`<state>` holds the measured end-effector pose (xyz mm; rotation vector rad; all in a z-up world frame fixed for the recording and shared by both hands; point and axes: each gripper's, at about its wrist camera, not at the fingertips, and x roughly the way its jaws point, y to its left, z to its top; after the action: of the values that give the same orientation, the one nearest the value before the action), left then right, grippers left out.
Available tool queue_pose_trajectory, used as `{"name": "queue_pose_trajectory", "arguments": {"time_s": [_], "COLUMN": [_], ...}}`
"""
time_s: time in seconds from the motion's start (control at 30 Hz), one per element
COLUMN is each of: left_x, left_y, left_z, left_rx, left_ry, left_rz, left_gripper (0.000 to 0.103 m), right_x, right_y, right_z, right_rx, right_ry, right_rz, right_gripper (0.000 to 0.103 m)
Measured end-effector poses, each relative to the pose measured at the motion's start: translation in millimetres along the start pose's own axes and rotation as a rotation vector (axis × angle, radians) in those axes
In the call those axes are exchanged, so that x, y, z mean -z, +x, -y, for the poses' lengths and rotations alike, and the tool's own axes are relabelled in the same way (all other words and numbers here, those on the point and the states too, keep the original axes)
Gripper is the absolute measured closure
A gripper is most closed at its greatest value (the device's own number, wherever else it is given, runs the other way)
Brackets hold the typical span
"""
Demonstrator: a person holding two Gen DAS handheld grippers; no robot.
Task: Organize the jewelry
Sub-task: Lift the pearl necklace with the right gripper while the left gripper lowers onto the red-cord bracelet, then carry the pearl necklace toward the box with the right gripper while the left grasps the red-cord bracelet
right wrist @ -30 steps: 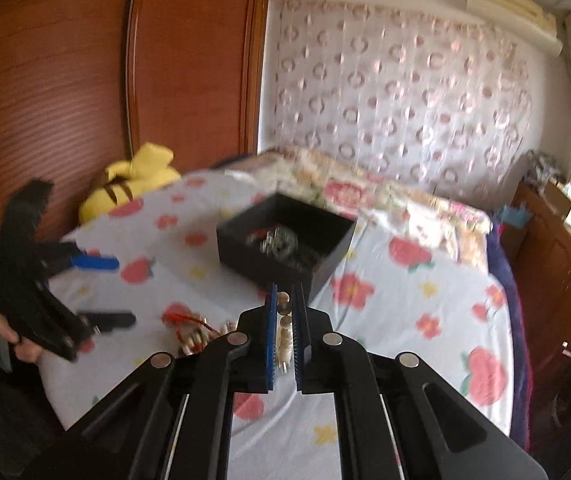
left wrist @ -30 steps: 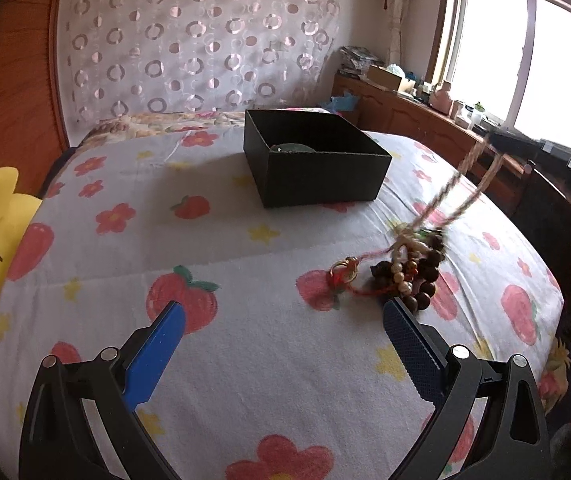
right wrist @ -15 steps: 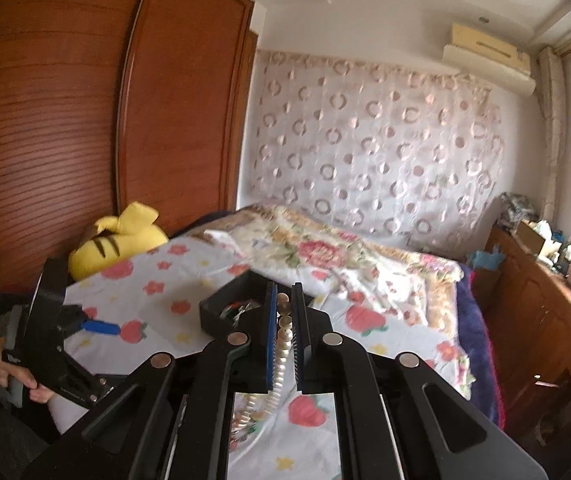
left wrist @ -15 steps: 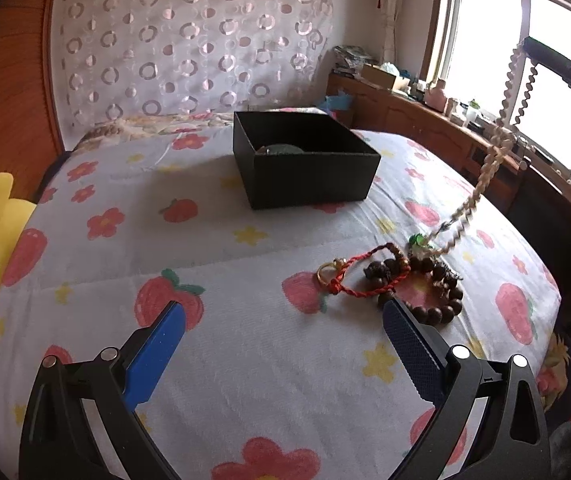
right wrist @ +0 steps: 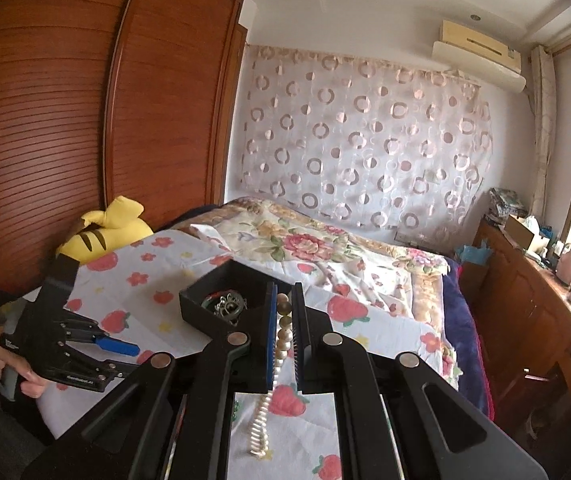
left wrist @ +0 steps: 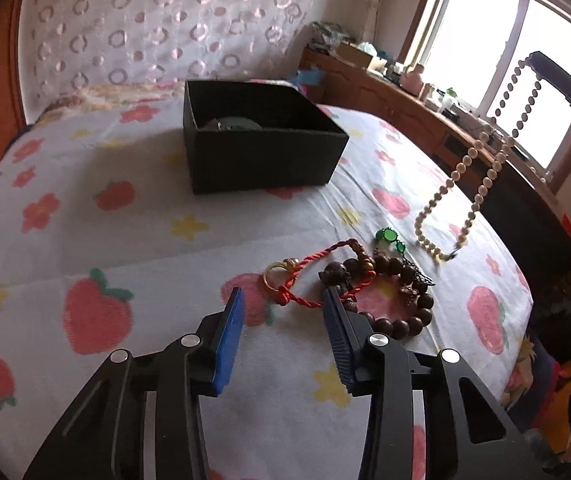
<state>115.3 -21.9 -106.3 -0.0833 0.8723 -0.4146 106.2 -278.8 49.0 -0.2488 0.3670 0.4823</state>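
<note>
Since a second ago: pearl necklace [left wrist: 481, 184] lifted off the bed [left wrist: 133, 248], now dangling right of the black box [left wrist: 261, 148]; left tongs [left wrist: 281, 320] narrowed. Right tongs [right wrist: 284, 332]: clamped on the necklace. Left tongs: closing, nothing between them, aimed at the red cord with gold ring [left wrist: 285, 280] in front of the box, beside the wooden bead bracelet [left wrist: 393, 300]. Advice: carry the necklace over the box, lower until the strand pools inside, then release.

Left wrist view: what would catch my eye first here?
A pale bead necklace dangles in the air on the right, above a bed sheet printed with strawberries. Below it lies a tangle of brown beads and red cord, and farther back sits an open black box.
</note>
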Motion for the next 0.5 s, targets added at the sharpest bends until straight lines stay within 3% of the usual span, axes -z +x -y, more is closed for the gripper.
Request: {"name": "queue_pose_trajectory", "arguments": {"time_s": [0.17, 0.3, 0.4, 0.5], "left_x": [-3.6, -8.1, -8.2, -4.7], "left_y": [9.7, 16.5, 17.9, 13.1], "left_z": [5.3, 6.5, 9.4, 10.3], "left_rx": [-0.012, -0.016, -0.038, -0.042], "left_ry": [-0.012, -0.021, -0.01, -0.001], "left_rz": [-0.02, -0.03, -0.037, -0.03], "left_gripper": [0.066, 0.078, 0.095, 0.096], "right_x": [5.7, 8.9, 12.0, 13.7], "right_y": [2.7, 4.2, 5.8, 6.7], "right_z": [-0.9, 1.0, 1.4, 0.6], "right_rx": [-0.006, -0.009, -0.009, -0.01], "right_ry": [0.01, 0.019, 0.023, 0.023], "right_rz": [-0.006, -0.012, -0.019, -0.024], "right_gripper": [0.095, 0.095, 0.095, 0.095]}}
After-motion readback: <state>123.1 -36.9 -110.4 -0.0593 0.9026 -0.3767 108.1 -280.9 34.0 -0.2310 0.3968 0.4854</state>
